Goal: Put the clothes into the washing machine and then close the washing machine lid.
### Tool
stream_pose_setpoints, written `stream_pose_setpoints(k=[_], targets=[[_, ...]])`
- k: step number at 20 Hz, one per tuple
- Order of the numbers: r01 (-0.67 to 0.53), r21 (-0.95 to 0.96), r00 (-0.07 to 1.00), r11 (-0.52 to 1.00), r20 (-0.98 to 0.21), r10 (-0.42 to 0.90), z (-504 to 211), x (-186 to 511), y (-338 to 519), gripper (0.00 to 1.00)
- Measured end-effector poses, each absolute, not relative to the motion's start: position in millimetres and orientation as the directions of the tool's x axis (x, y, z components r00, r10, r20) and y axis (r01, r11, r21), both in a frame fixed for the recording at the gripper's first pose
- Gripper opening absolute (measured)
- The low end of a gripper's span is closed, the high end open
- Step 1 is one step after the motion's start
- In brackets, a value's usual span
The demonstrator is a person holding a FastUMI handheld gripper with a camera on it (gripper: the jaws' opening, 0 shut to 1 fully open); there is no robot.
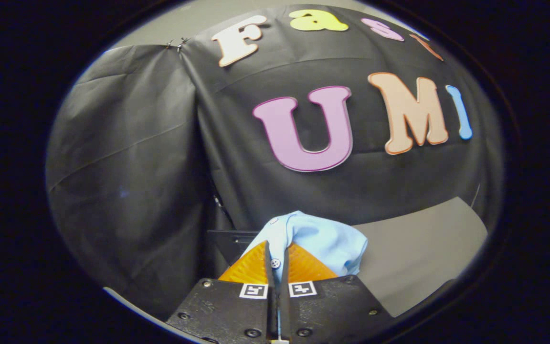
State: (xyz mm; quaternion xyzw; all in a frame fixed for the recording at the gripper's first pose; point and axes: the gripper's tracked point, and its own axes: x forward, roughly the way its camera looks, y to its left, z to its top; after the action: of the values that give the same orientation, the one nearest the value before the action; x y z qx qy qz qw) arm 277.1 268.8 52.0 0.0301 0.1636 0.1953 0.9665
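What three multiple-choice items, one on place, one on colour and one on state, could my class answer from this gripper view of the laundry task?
1. Where is the light blue buttoned cloth garment?
A. Pinched between the fingers and bunched just ahead of them
B. Lying flat on the grey surface far beyond the fingers
C. Hanging on the black cloth wall

2. What colour is the garment?
A. Red
B. Light blue
C. Dark green

3. How do the gripper's jaws stand?
A. Wide open with nothing between them
B. Closed on the garment
C. Open around a bottle

Answers:
1 A: a fold with a button sits in the narrow gap between the fingers, and the rest bulges ahead of them.
2 B: the fabric is pale blue.
3 B: both fingers press together on the fold of cloth.
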Motion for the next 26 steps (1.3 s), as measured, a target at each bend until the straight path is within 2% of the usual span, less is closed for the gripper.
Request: stream_pose_setpoints(k=[3,9,13,26], targets=[[-0.408,0.107,0.848,0.907,-0.325,0.42,33.5,278.3,302.6,0.02],[-0.412,0.128,0.825,0.902,-0.367,0.429,-19.9,284.7,344.3,0.02],[-0.357,0.146,0.821,0.923,-0.422,0.385,-68.7,294.6,351.7,0.02],[-0.296,0.116,0.767,0.948,-0.563,0.309,-252.9,307.1,356.9,0.02]])
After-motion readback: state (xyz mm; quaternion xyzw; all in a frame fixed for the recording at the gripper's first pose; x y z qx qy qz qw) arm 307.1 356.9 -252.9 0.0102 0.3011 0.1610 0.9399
